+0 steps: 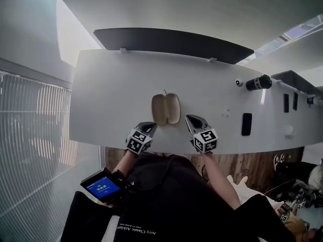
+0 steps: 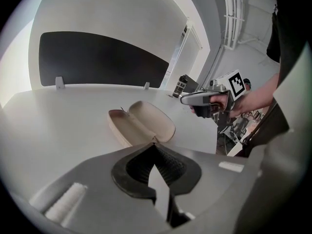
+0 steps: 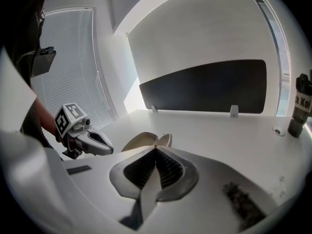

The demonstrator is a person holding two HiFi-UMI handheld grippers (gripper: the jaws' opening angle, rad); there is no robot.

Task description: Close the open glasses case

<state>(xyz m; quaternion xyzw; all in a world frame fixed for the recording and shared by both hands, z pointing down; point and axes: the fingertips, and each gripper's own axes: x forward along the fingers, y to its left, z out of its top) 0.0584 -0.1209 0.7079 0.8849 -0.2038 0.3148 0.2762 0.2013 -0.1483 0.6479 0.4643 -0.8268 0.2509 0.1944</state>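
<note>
My left gripper (image 1: pixel 150 127), jaws together, holds nothing. The case (image 1: pixel 166 109) lies open on the table (image 1: pixel 101 84) just ahead, between both. My right gripper (image 1: pixel 192 120) is likewise closed, empty. Light, stiff shell (likely slides); I'd lift one half's outer rim.

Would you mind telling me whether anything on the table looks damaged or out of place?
Nothing stands out. The glasses case lies open on the table, looks intact, and nothing appears spilled around it.
</note>
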